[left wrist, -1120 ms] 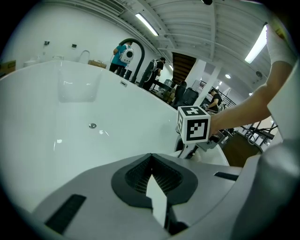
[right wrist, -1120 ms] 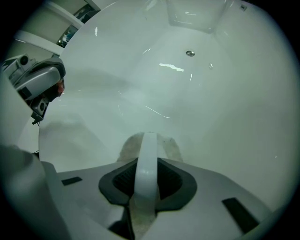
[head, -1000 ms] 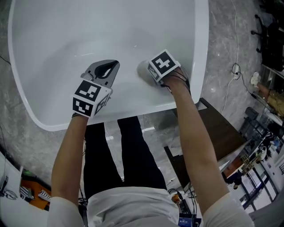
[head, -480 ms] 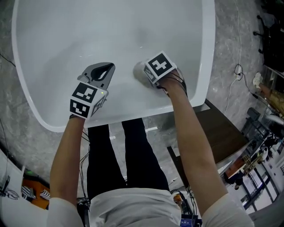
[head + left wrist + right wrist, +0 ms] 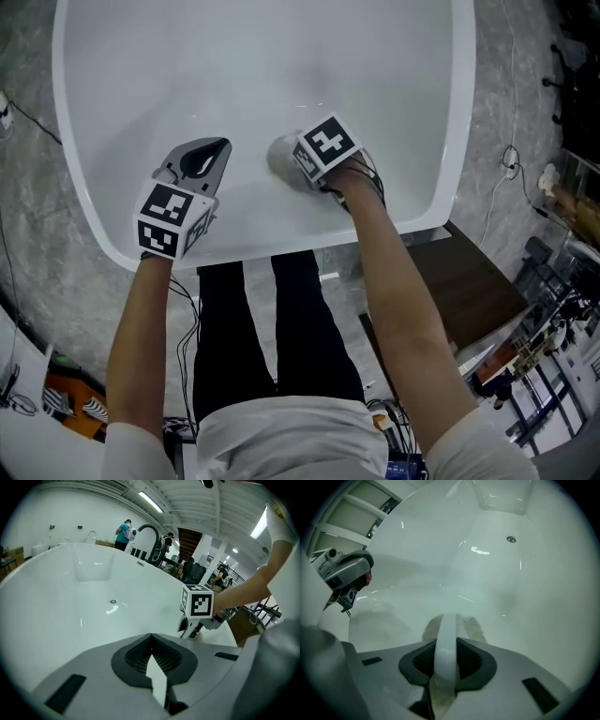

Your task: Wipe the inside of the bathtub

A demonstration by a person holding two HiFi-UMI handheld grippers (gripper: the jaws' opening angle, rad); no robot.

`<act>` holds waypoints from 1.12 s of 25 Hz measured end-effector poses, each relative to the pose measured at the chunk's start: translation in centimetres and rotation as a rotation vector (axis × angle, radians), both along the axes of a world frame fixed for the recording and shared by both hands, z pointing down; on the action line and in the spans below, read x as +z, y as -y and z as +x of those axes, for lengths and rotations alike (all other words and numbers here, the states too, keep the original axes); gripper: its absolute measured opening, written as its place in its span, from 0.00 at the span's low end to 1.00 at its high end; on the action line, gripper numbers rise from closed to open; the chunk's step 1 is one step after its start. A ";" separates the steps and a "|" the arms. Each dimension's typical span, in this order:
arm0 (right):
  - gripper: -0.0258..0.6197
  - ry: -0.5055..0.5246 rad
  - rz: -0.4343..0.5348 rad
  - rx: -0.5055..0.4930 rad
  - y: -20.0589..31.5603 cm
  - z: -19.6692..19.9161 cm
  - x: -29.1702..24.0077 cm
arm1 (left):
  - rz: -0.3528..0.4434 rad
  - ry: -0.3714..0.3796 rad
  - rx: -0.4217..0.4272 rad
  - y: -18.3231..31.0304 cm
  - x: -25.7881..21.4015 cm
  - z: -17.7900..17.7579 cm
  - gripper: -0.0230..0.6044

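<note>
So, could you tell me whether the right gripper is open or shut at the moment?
Shut: the right gripper clamps the scrubber by its white handle, with the pad against the bathtub wall.

Plenty of free passage over the bare bathtub [image 5: 122, 94] floor ahead, right out to the drain [image 5: 511, 539]. Crowded only at the near wall: left gripper [image 5: 217, 150] and right gripper [image 5: 286, 161] side by side, with a narrow gap between.

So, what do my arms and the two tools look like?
The left tool and right tool are grey with dark ribbed pads, each carrying a white cube with black square markers. Black cables run along the right one. Short white sleeves.
</note>
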State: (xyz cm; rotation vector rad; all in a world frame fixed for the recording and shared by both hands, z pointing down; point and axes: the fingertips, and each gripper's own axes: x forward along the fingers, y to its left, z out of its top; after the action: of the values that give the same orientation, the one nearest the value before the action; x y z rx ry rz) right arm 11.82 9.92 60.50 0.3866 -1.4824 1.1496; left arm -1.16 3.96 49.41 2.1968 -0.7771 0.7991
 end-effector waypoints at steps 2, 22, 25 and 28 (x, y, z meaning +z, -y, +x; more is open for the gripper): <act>0.18 0.010 0.001 -0.001 0.1 -1.1 0.2 | 0.001 0.005 -0.012 0.0 0.2 -0.9 0.05; 0.18 0.034 -0.007 -0.033 -0.4 -8.3 0.3 | 0.012 -0.001 -0.076 -0.7 -0.5 -7.8 0.05; 0.18 0.042 -0.009 -0.036 -0.4 -9.6 0.3 | 0.019 0.000 -0.087 -0.4 -0.9 -8.7 0.05; 0.18 0.053 -0.012 -0.040 -0.5 -11.2 0.3 | 0.025 -0.003 -0.102 -0.3 -1.3 -9.7 0.05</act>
State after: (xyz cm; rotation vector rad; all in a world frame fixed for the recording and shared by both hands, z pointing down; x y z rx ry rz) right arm 0.61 10.42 60.81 0.3197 -1.5221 1.1443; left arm -10.83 4.23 48.15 2.1607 -0.8946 0.7389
